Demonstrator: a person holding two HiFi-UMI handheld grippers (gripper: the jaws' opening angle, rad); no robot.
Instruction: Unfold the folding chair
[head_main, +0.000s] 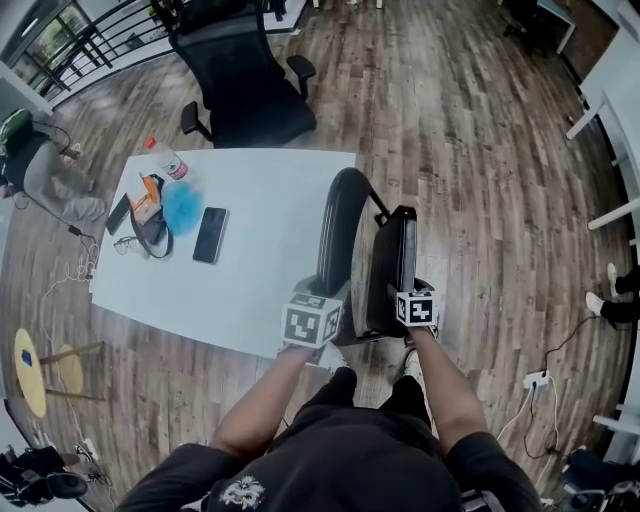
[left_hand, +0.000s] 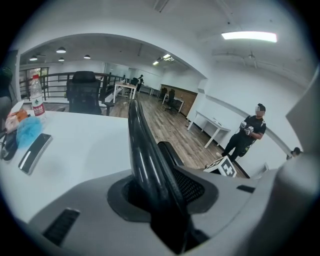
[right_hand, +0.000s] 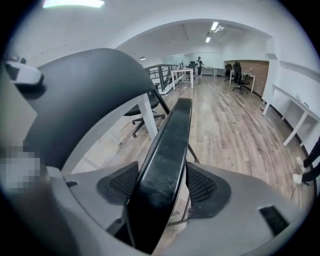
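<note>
The folding chair (head_main: 365, 250) stands on the wood floor (head_main: 480, 150), just beside the worktop (head_main: 260, 210), at the edge that shows on the right in the head view. The chair is black. Its curved backrest (head_main: 340, 225) is nearest the worktop, and its flat seat (head_main: 397, 265) is tipped up on the side away from the worktop, with a gap between the two.

Left gripper (head_main: 328, 292): jaws partly closed, pinching the near edge of the backrest.

Right gripper (head_main: 408, 287): jaws wide, pads clamped on the near edge of the seat, one on each face.

Farther across the worktop lie a phone (head_main: 211, 234) and a bottle (head_main: 166, 158). An office chair (head_main: 240, 80) stands beyond the worktop's far edge.
</note>
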